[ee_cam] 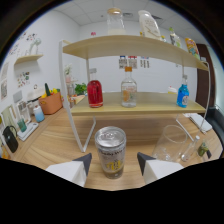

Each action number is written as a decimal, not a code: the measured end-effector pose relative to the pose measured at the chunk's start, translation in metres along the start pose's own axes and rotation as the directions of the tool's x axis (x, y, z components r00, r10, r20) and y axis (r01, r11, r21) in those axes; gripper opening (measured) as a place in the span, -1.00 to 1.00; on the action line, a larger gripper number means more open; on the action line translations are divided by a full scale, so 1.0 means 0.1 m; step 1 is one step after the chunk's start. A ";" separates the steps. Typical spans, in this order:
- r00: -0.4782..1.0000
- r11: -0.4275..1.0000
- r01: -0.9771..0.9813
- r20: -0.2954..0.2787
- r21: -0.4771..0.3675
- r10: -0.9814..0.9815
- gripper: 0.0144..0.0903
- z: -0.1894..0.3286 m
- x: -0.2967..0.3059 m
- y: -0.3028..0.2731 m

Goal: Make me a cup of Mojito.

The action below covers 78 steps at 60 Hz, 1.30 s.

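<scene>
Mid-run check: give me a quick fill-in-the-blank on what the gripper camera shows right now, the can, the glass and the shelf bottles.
1. The silver can stands ____ the two fingers of the gripper, with a gap at each side.
2. The clear glass beside the can lies on its ____.
3. On the lower shelf, the clear bottle stands between a red bottle and a ____ bottle.

Missing words: between; side; blue

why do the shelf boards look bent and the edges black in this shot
Gripper view: wide-angle lens bows the shelf and leaves a dark rim; the can between the open gripper fingers shows glare on its lid; the glass looks faint.
</scene>
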 end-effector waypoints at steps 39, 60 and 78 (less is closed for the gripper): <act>0.987 0.999 0.046 -0.156 -0.024 -0.049 0.87 -1.50 0.58 -0.21; 0.992 0.996 0.026 -0.119 -0.088 -0.036 0.87 -1.58 1.02 -0.05; 0.995 0.995 0.025 -0.096 -0.100 -0.035 0.87 -1.52 1.19 0.00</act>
